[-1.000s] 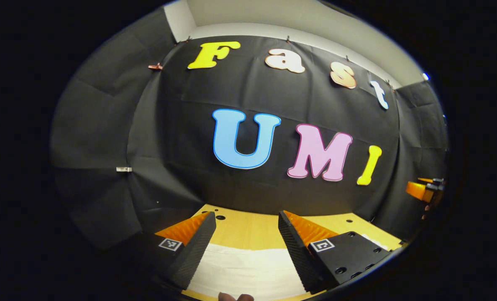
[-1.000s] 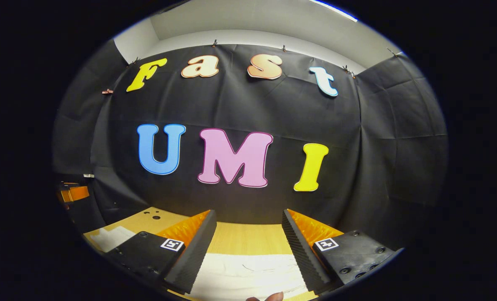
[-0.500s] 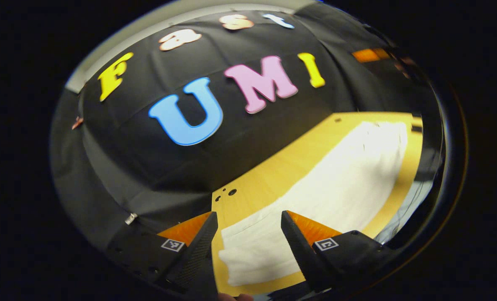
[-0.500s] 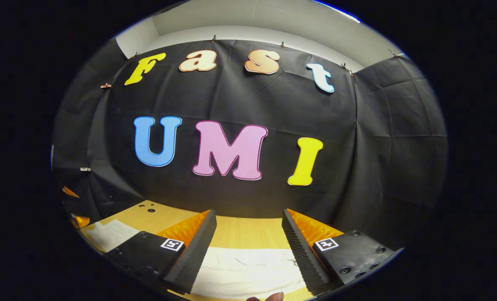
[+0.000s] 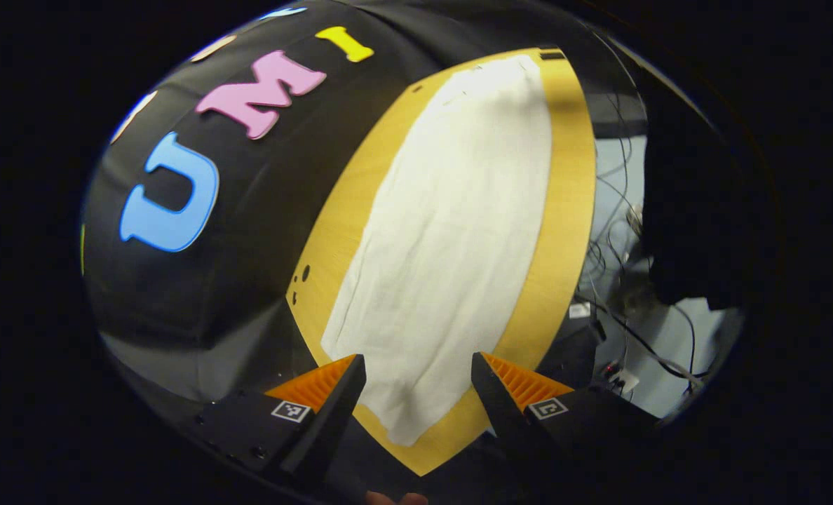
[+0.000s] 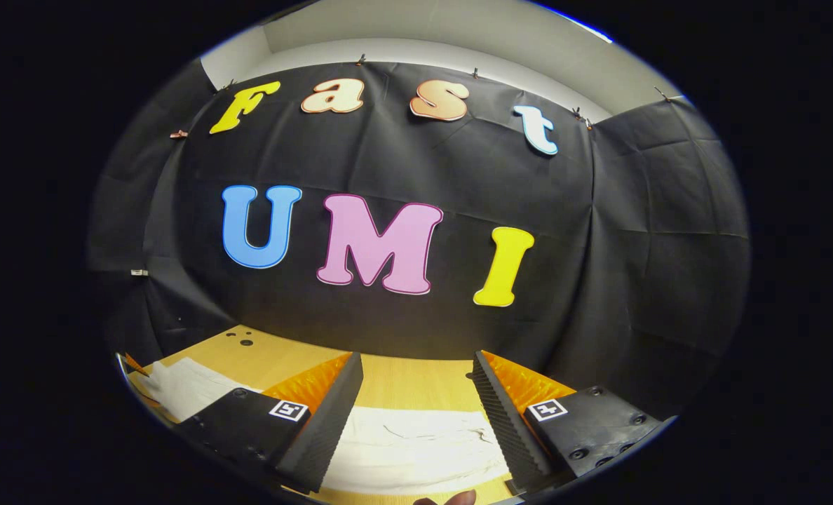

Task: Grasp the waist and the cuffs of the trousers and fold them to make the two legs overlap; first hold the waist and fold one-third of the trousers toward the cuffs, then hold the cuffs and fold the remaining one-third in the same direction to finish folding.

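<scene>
Swinging hard since 1 s ago, the left gripper (image 5: 416, 382) now looks down the length of the white trousers (image 5: 451, 231), where before it faced the booth wall; the right gripper (image 6: 416, 382) has barely shifted, its view a little lower over the cloth; both grippers have their fingers spread wide with nothing between them; the trousers lie flat and long on the yellow wooden table (image 5: 564, 210), narrow end nearest the left gripper, far end near the table's far edge; in the right gripper view a stretch of the trousers (image 6: 416, 449) lies just below the open fingers, not touched; the garment looks like 1 long strip, so the legs may already overlap, though I cannot tell; both 1/3 folds seem still to do
</scene>
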The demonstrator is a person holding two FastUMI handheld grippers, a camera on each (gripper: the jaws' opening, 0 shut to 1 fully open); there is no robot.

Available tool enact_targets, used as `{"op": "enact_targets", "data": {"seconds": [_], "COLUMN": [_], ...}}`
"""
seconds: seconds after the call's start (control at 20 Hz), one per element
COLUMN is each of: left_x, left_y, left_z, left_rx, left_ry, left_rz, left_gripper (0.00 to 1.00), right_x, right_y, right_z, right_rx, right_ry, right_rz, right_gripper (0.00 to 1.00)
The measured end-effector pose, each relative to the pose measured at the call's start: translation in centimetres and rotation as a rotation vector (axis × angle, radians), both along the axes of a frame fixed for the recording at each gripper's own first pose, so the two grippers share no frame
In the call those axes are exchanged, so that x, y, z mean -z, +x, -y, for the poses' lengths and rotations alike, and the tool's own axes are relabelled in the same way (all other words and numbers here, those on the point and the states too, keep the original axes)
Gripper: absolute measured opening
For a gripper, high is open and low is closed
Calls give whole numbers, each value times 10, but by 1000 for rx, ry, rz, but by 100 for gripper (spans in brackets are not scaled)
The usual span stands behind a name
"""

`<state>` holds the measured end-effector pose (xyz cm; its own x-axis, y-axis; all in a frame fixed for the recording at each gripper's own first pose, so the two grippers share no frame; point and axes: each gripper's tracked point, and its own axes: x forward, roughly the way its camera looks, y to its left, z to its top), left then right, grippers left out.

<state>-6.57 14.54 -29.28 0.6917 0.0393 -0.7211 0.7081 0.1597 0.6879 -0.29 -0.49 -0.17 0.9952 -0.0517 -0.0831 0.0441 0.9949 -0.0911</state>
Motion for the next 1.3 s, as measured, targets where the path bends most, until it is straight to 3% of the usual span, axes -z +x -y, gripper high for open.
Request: {"op": "enact_targets", "data": {"seconds": [0.35,0.7,0.8,0.9,0.95,1.0,1.1,1.3], "left_x": [36,38,50,59,61,60,60,60], "left_y": [10,44,50,51,53,55,55,55], "left_z": [-21,-24,-25,-24,-24,-25,-25,-23], "left_rx": [92,57,40,38,45,55,47,16], "left_ry": [187,236,233,246,258,266,256,233], "left_rz": [-69,-80,-115,-145,-133,-123,-120,-152], "left_gripper": [95,86,70,44,18,11,8,7], "right_x": [0,5,12,12,14,18,46,100], "right_y": [-2,-2,-2,-4,-4,-4,-3,-8], "right_z": [3,7,9,12,15,17,38,57], "right_rx": [33,51,66,87,95,95,59,-130], "right_ry": [-10,-70,-121,-174,-209,-251,-375,-693], "right_rz": [-12,-58,-108,-149,-170,-192,-240,-347], "right_gripper": [97,97,97,97,97,98,97,98]}}
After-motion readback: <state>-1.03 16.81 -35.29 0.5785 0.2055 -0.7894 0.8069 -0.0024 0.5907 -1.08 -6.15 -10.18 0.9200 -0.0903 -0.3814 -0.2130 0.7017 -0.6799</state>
